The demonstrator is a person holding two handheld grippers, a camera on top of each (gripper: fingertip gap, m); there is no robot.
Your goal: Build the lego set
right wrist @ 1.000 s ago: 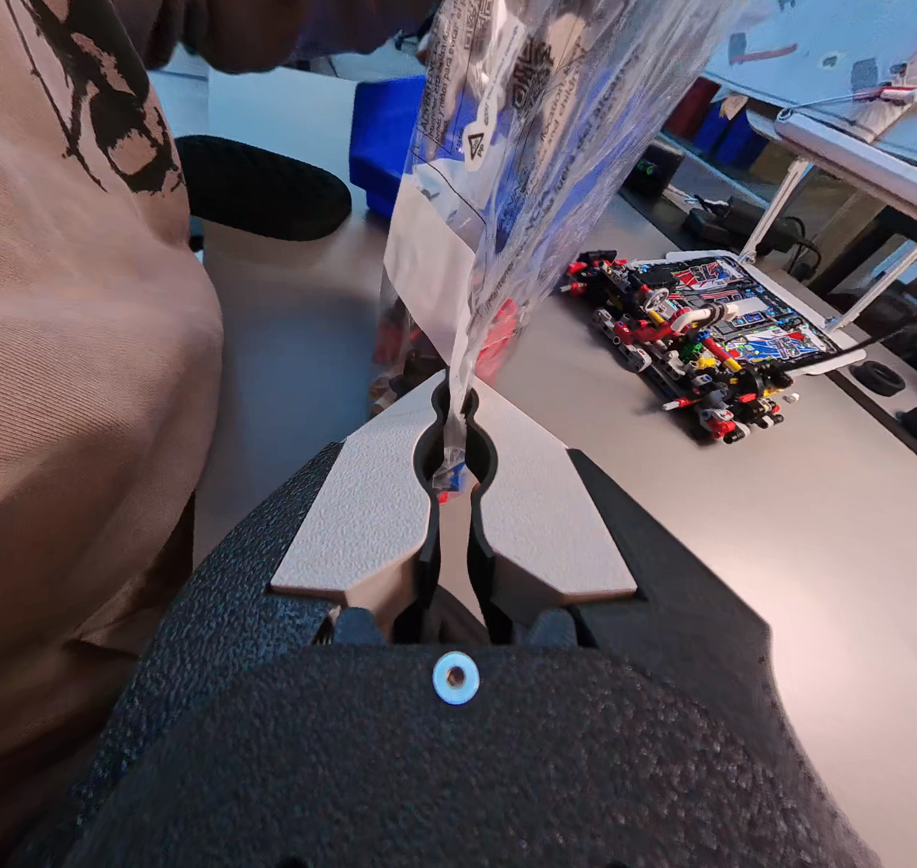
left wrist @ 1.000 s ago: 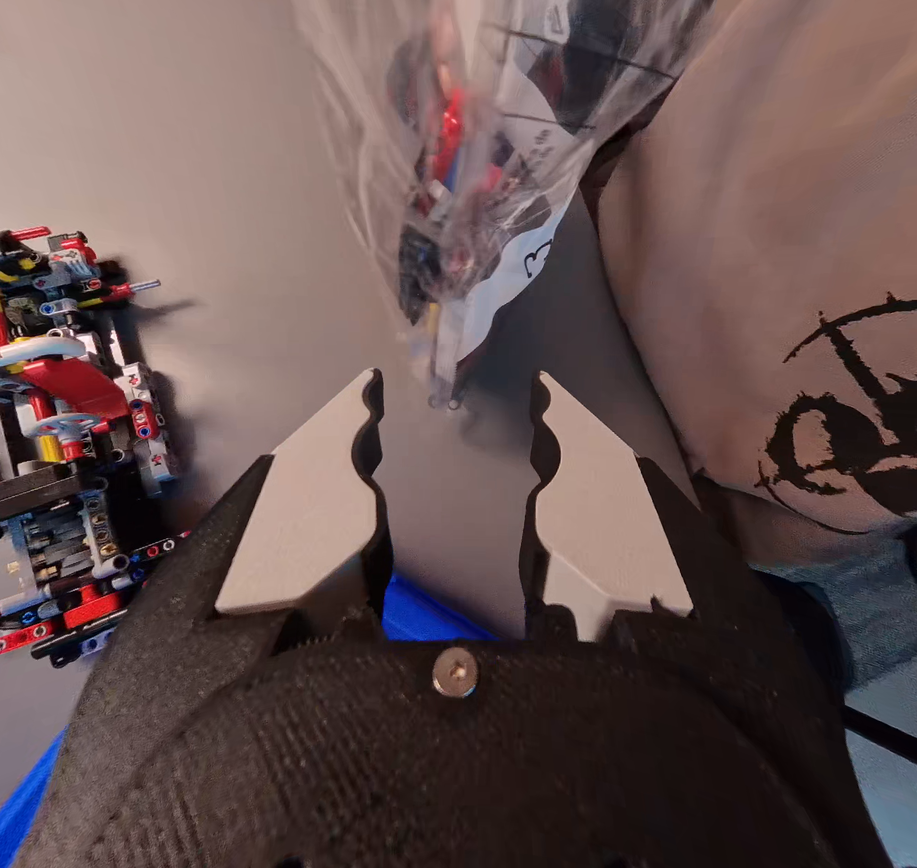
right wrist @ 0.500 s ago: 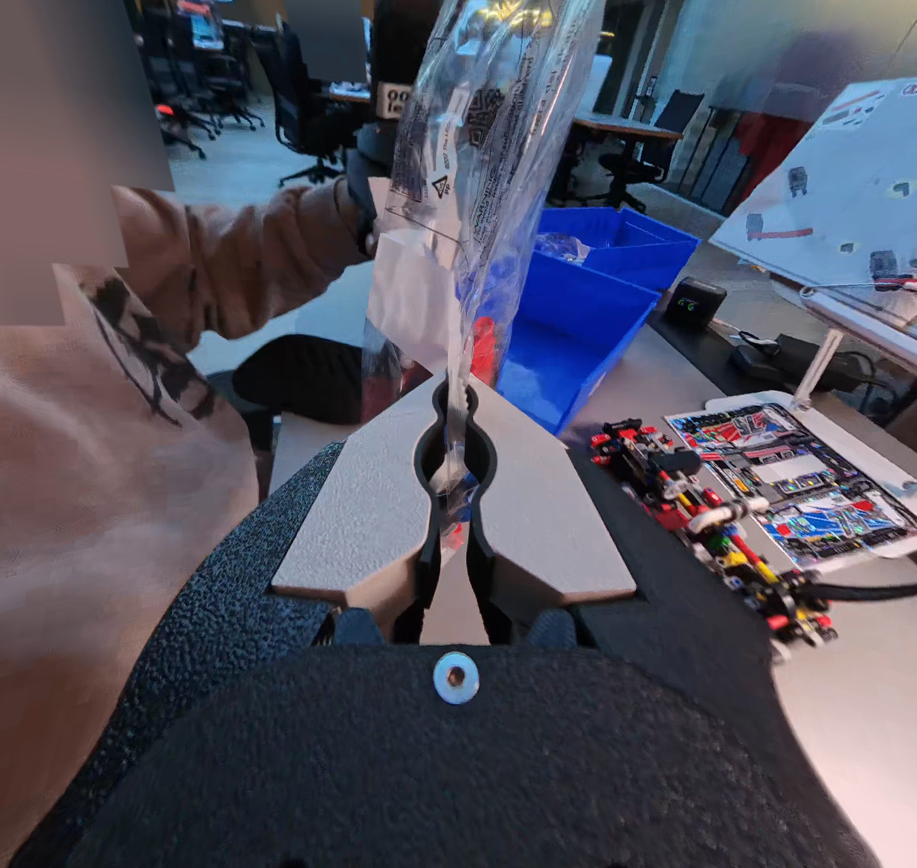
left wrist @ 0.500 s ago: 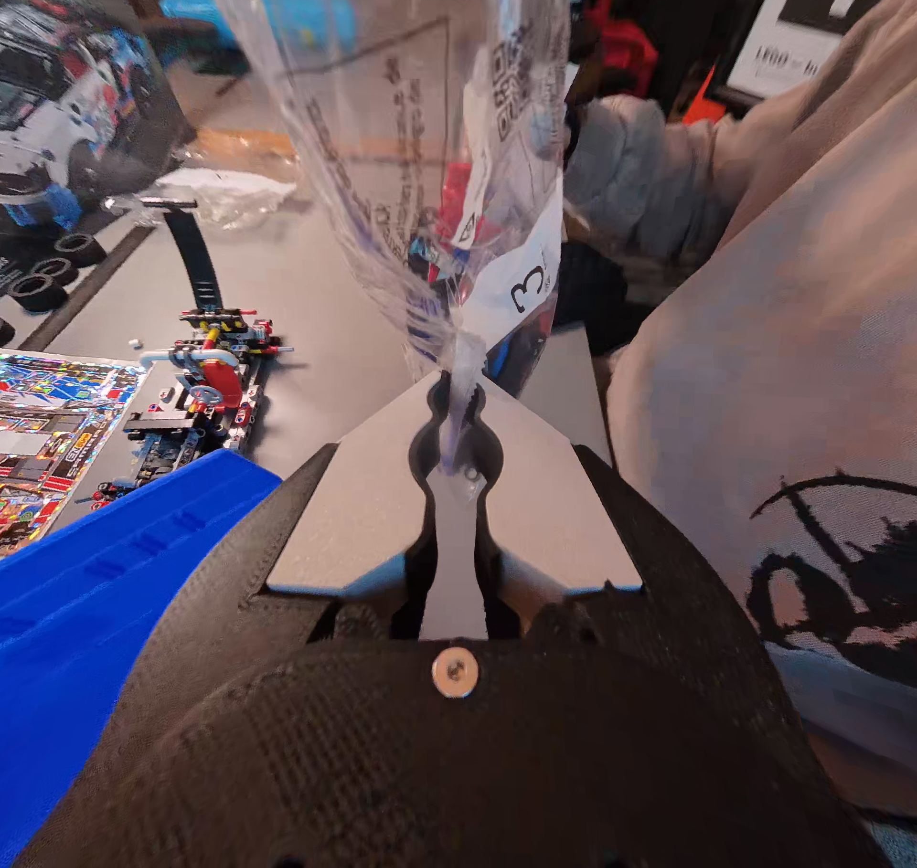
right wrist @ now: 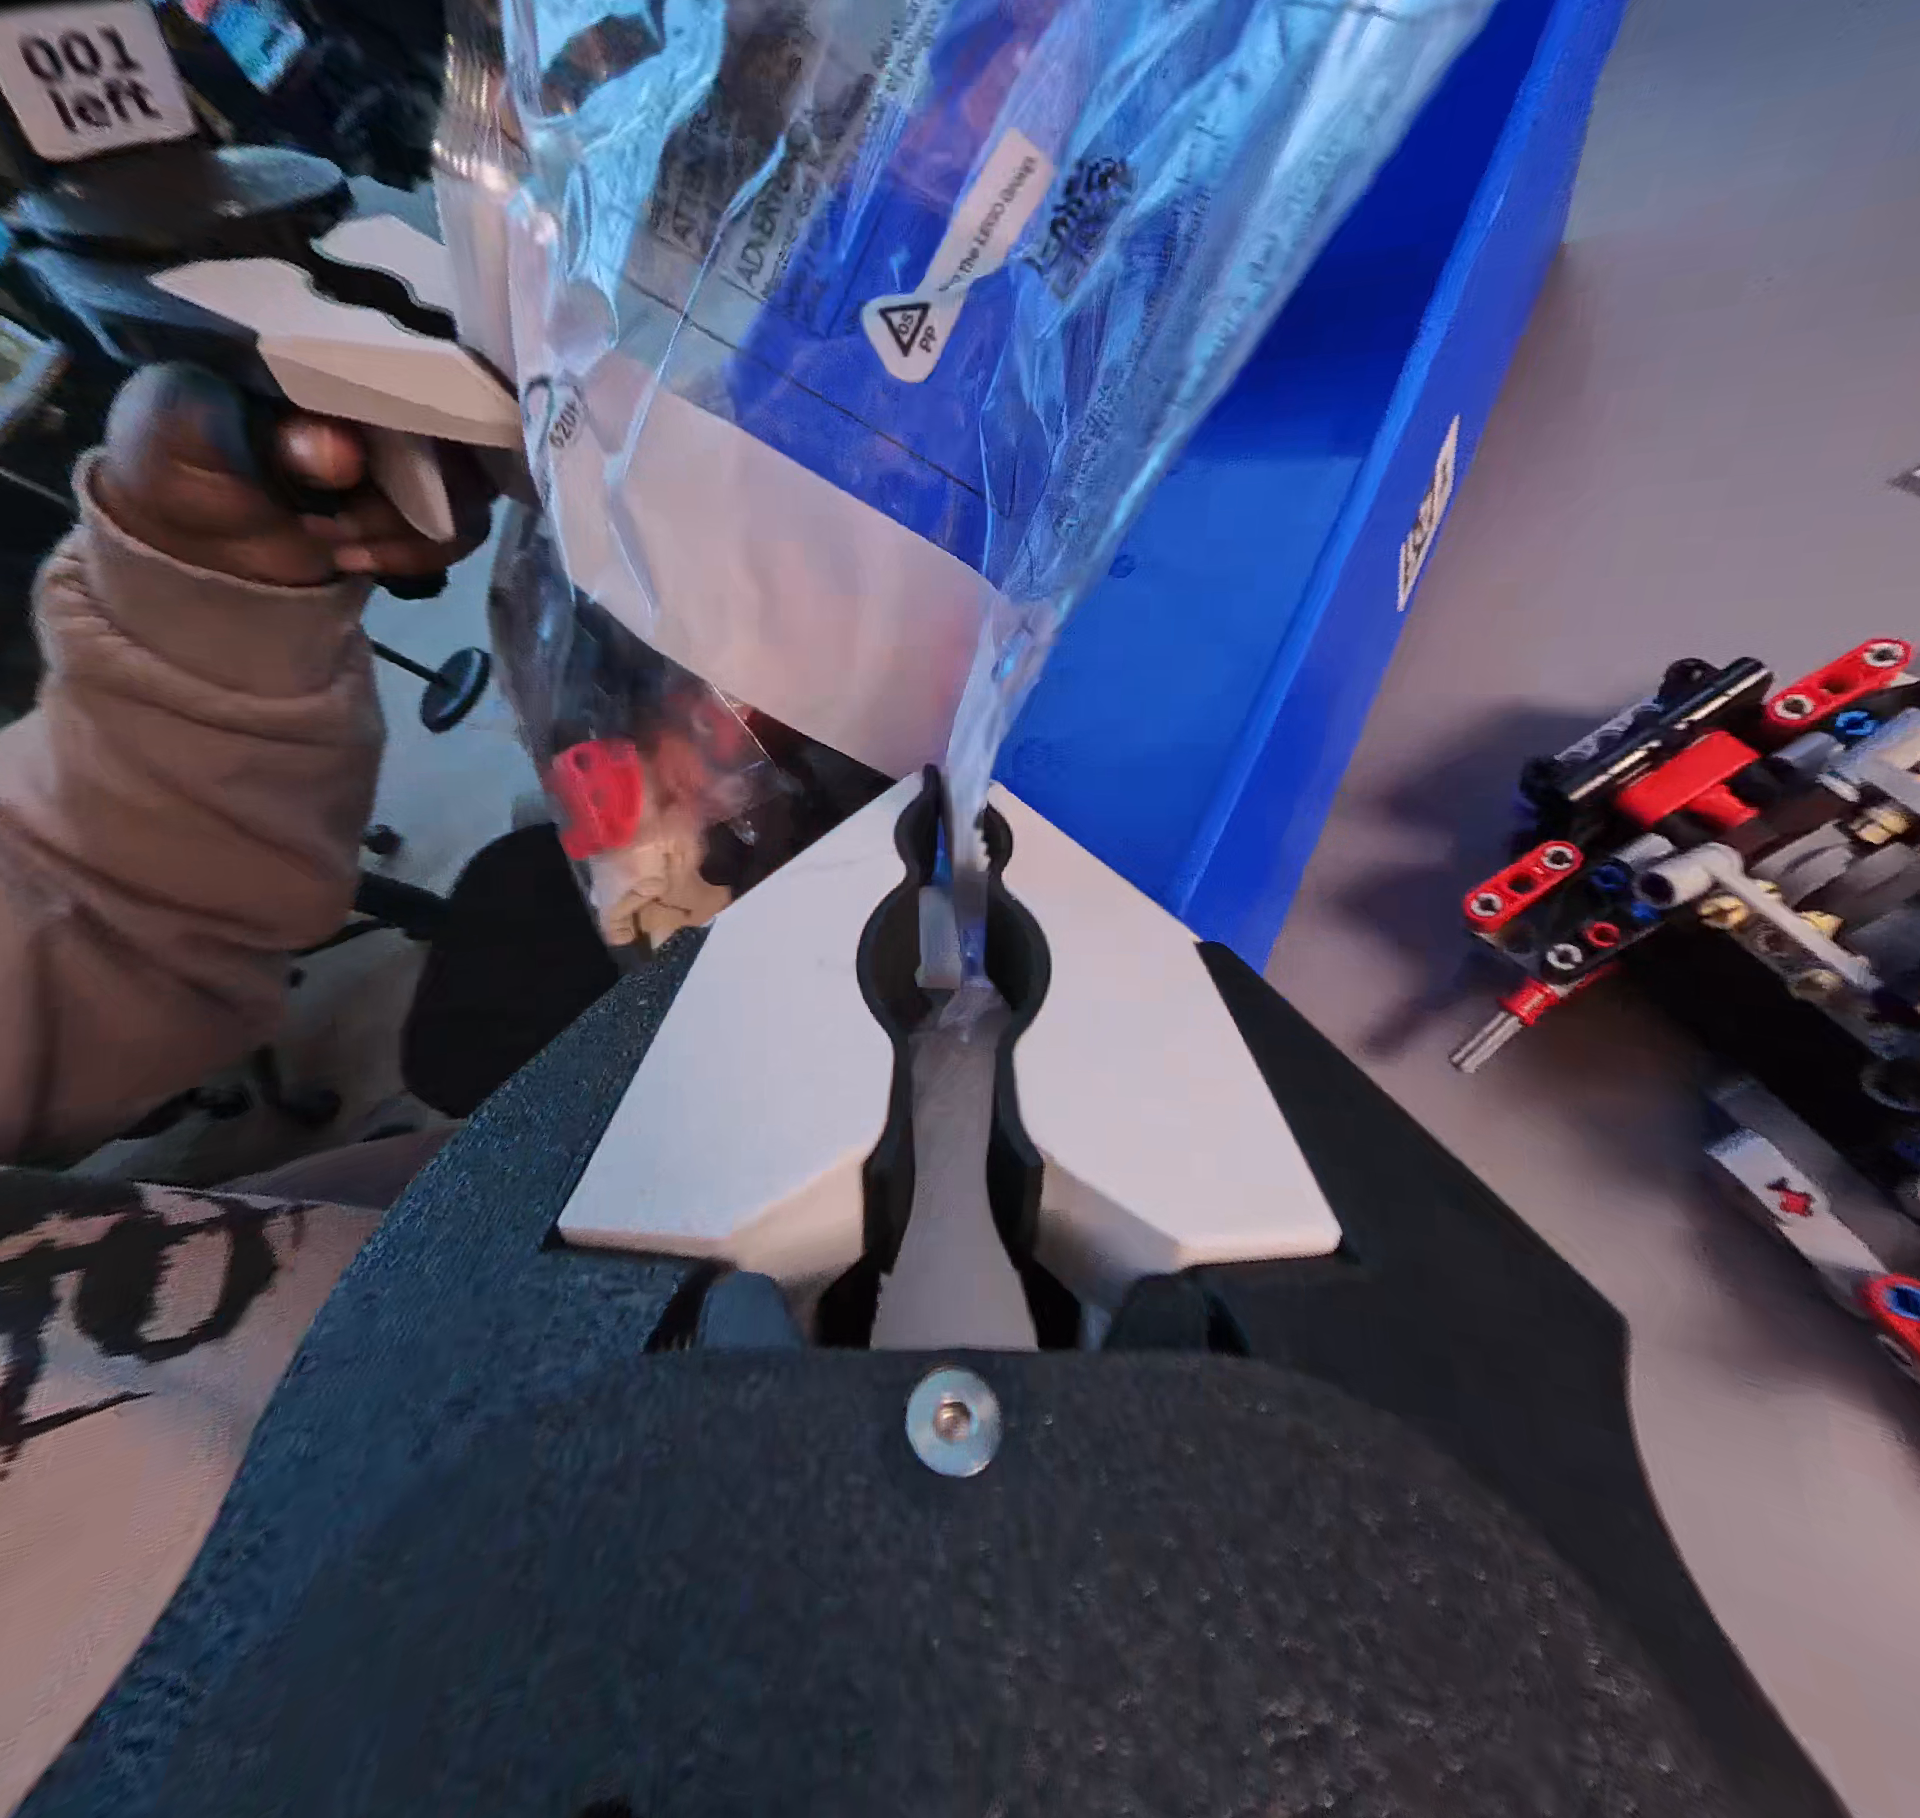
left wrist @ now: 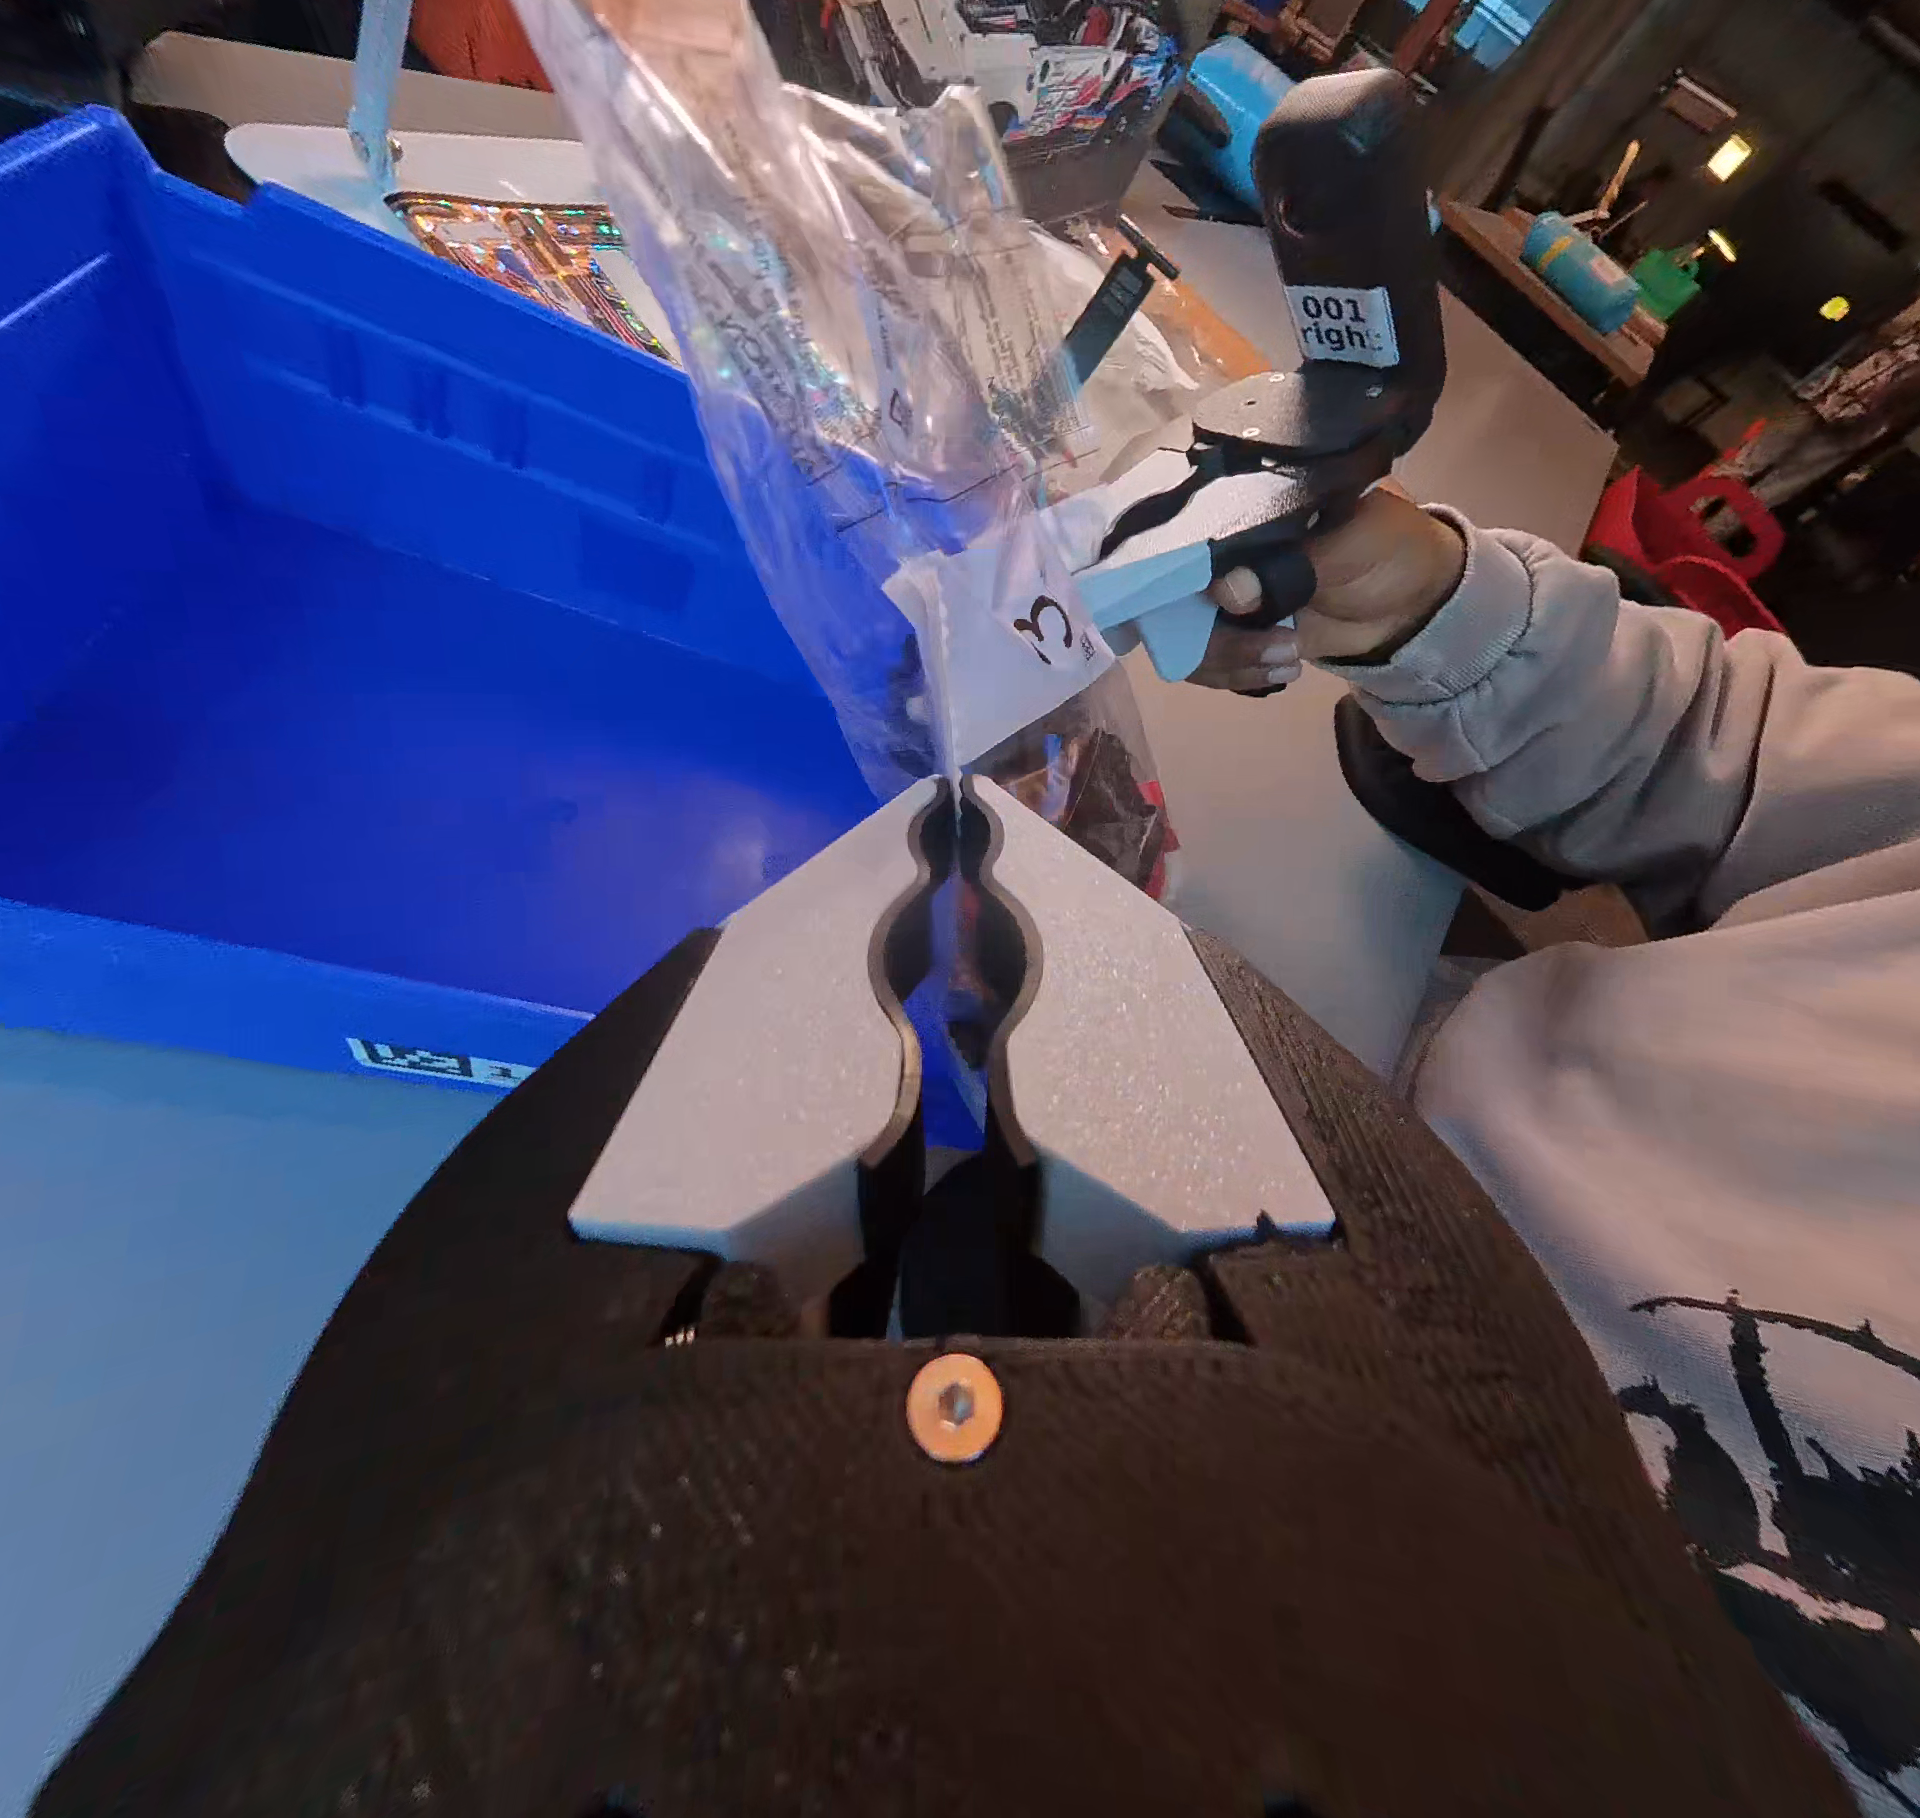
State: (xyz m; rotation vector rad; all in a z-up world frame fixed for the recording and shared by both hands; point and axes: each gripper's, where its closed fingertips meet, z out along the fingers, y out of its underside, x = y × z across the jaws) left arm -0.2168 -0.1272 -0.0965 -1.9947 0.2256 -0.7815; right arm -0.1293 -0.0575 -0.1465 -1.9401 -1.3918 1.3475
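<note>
A clear plastic bag of lego parts (left wrist: 862, 386) (right wrist: 831, 262), with a white numbered patch, hangs between my two grippers beside the blue bin. My left gripper (left wrist: 954, 792) is shut on one edge of the bag. My right gripper (right wrist: 951, 792) is shut on another edge. Each gripper also shows in the other's view, the right one in the left wrist view (left wrist: 1132, 573) and the left one in the right wrist view (right wrist: 416, 355), both pinching the bag. Red and dark parts (right wrist: 597, 792) sit in the bag's lower end. The partly built lego chassis (right wrist: 1714, 864) lies on the table at the right.
A large blue bin (left wrist: 312, 625) (right wrist: 1351, 521) stands on the grey table next to the bag. A sticker sheet (left wrist: 520, 251) lies beyond the bin. A person's beige sleeves (left wrist: 1558, 688) and printed shirt are close on the near side. A black chair (right wrist: 499, 958) is below.
My left gripper went from open to shut on the bag's edge. Both grippers swung round with the bag, so that it now hangs at the blue bin.
</note>
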